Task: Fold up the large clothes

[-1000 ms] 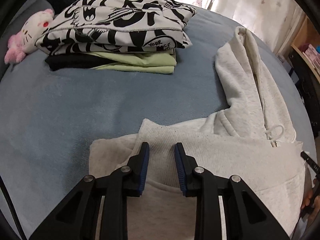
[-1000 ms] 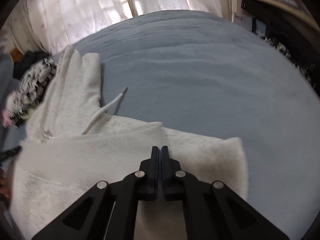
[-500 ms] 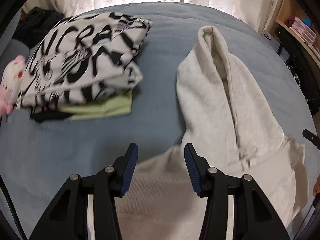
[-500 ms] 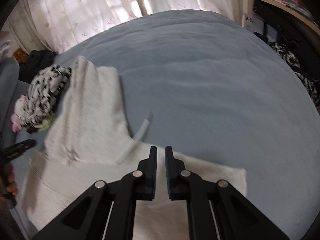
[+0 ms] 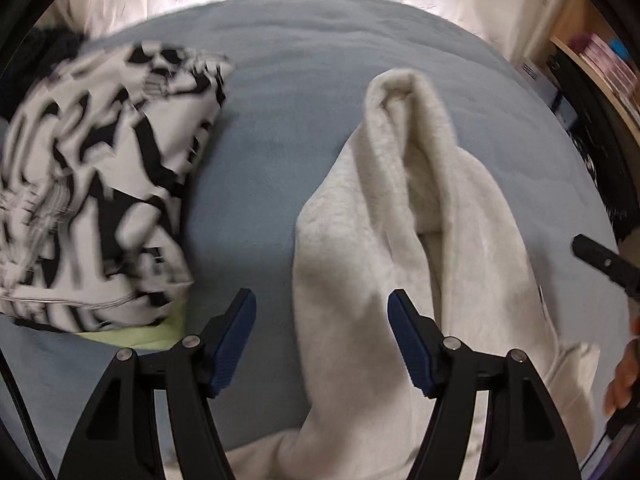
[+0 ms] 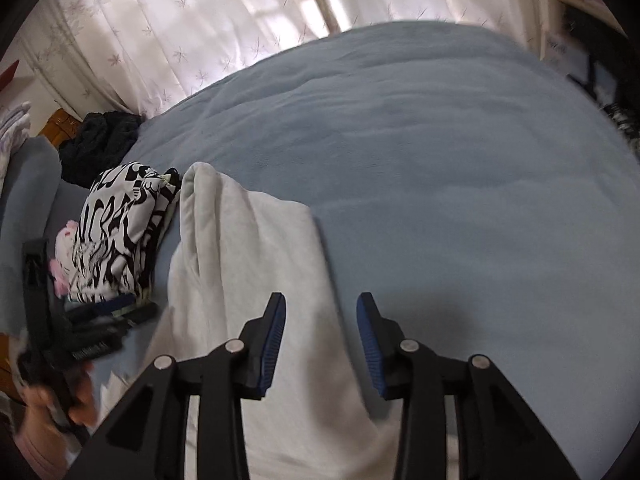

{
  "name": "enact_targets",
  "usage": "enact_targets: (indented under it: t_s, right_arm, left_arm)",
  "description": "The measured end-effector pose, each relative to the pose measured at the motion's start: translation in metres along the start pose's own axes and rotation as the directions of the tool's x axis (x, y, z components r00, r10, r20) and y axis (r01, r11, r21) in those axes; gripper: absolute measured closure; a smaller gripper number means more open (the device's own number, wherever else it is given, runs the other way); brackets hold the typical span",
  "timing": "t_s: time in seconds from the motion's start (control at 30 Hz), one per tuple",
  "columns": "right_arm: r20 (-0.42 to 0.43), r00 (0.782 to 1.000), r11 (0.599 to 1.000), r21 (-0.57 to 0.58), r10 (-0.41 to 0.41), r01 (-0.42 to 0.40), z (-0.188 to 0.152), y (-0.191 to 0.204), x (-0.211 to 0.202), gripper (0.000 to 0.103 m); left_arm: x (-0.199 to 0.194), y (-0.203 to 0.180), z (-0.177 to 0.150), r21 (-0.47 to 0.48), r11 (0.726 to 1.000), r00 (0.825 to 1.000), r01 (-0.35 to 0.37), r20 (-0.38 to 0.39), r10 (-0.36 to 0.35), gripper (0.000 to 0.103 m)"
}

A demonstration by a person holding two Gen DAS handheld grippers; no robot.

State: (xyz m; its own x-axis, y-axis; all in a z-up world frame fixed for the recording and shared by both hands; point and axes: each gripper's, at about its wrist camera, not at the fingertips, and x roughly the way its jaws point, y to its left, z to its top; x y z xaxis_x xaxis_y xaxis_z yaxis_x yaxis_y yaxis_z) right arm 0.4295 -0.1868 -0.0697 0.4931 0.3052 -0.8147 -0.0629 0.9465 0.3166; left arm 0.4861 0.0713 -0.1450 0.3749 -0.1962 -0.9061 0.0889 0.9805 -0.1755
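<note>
A cream hoodie [image 5: 400, 248] lies on the blue bed, its hood stretched away from me. In the right wrist view the same hoodie [image 6: 248, 264] runs up the left half of the picture. My left gripper [image 5: 322, 320] hovers over the hood's lower left part, jaws opening, pads clear of the cloth. My right gripper [image 6: 322, 320] hangs above the hoodie's right edge, jaws opening too, with nothing pressed between them. The other gripper's tip [image 5: 600, 260] shows at the right edge of the left wrist view.
A folded stack topped by a black-and-white printed garment [image 5: 92, 192] sits on the bed [image 6: 440, 160] left of the hoodie, with a pink plush toy [image 6: 64, 252] beside it. Dark clothes [image 6: 100, 144] lie near the curtain. Shelves [image 5: 600, 72] stand at the right.
Both grippers have let go of the hoodie's folded body and opened. Both have moved up along the garment toward the hood, so the hood now fills the views.
</note>
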Motion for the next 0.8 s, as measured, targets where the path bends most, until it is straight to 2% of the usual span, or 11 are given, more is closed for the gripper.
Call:
enact_targets:
  t_s: [0.1,0.23,0.3,0.47,0.53,0.57,0.6,0.63,0.67,0.7,0.8]
  right_arm:
    - [-0.04,0.999,1.0,-0.008,0.004,-0.005,0.013,0.004,0.03,0.066]
    - [-0.094,0.995,0.999,-0.025,-0.03,0.028,0.021,0.004,0.068,0.066]
    - [-0.098,0.995,0.999,-0.036,-0.038,0.034,0.022,0.003,0.077,0.066]
    - [-0.129,0.991,0.999,0.023,0.03,-0.028,0.025,-0.004,0.1,0.066]
    - [-0.131,0.991,0.999,0.043,0.038,-0.032,0.025,-0.004,0.107,0.066]
    - [-0.126,0.991,0.999,0.039,0.033,-0.028,0.025,-0.004,0.107,0.066]
    - [-0.121,0.992,0.999,0.032,0.026,-0.022,0.025,-0.002,0.108,0.067]
    - [-0.109,0.994,1.0,0.02,0.024,-0.022,0.024,-0.001,0.106,0.077]
    - [-0.097,0.995,1.0,0.003,0.025,-0.025,0.024,0.002,0.103,0.094]
    - [-0.084,0.996,0.999,-0.011,0.037,-0.039,0.024,0.004,0.097,0.095]
    - [-0.025,0.999,0.998,-0.038,0.04,-0.041,0.025,0.008,0.075,0.096]
  left_arm:
    - [0.024,0.004,0.006,-0.018,1.0,0.999,-0.003,-0.032,0.002,0.036]
    - [0.047,0.011,0.012,-0.027,0.999,0.998,0.017,-0.055,-0.019,0.036]
    - [0.053,0.014,0.015,-0.04,0.998,0.998,0.043,-0.053,-0.045,0.031]
    - [0.064,0.016,0.015,-0.047,0.995,0.995,0.09,-0.045,-0.092,0.014]
    - [0.065,0.017,0.015,-0.042,0.996,0.996,0.083,-0.039,-0.085,0.014]
    - [0.064,0.015,0.016,-0.033,0.996,0.996,0.082,-0.034,-0.083,0.018]
    - [0.062,0.014,0.017,-0.02,0.997,0.997,0.078,-0.024,-0.078,0.041]
    - [0.058,0.008,0.012,-0.013,0.997,0.997,0.072,-0.014,-0.072,0.06]
    - [0.055,0.008,0.014,-0.017,0.995,0.995,0.102,-0.015,-0.103,0.088]
    - [0.052,0.008,0.016,-0.044,0.991,0.992,0.123,-0.015,-0.124,0.09]
    - [0.032,0.009,0.017,-0.055,0.992,0.994,0.111,0.014,-0.11,0.094]
